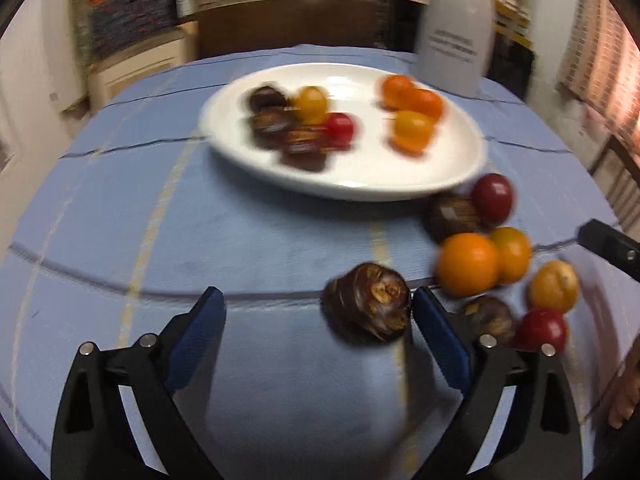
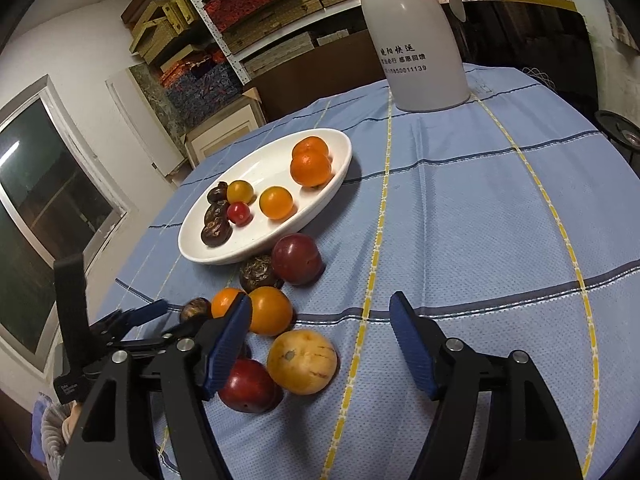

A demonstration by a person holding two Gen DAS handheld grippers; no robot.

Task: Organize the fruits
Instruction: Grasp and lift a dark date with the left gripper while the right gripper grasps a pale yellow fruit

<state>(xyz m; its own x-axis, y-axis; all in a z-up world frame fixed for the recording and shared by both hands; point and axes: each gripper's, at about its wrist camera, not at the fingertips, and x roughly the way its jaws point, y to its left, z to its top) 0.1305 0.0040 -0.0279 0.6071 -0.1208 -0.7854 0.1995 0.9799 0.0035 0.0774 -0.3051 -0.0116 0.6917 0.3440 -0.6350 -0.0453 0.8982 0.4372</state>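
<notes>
A white oval plate (image 1: 452, 168) (image 2: 256, 248) holds dark chestnuts (image 1: 272, 120) (image 2: 216, 232), small yellow and red fruits and oranges (image 2: 311, 166). More fruit lies loose on the blue cloth beside the plate: a red plum (image 2: 297, 258), oranges (image 1: 468, 264) (image 2: 270, 310), a yellow fruit (image 2: 302, 362), another red plum (image 2: 248, 384). My left gripper (image 1: 316, 312) is open; a dark chestnut (image 1: 366, 308) lies by its right finger, between the jaws. It also shows in the right wrist view (image 2: 176, 318). My right gripper (image 2: 320, 344) is open above the yellow fruit and red plum.
A white spray bottle (image 2: 416, 36) (image 1: 456, 40) stands at the table's far side, behind the plate. Shelves with stacked boxes (image 2: 256, 8) fill the wall behind. A window (image 2: 44, 208) is at the left. The blue checked tablecloth (image 2: 480, 220) covers the round table.
</notes>
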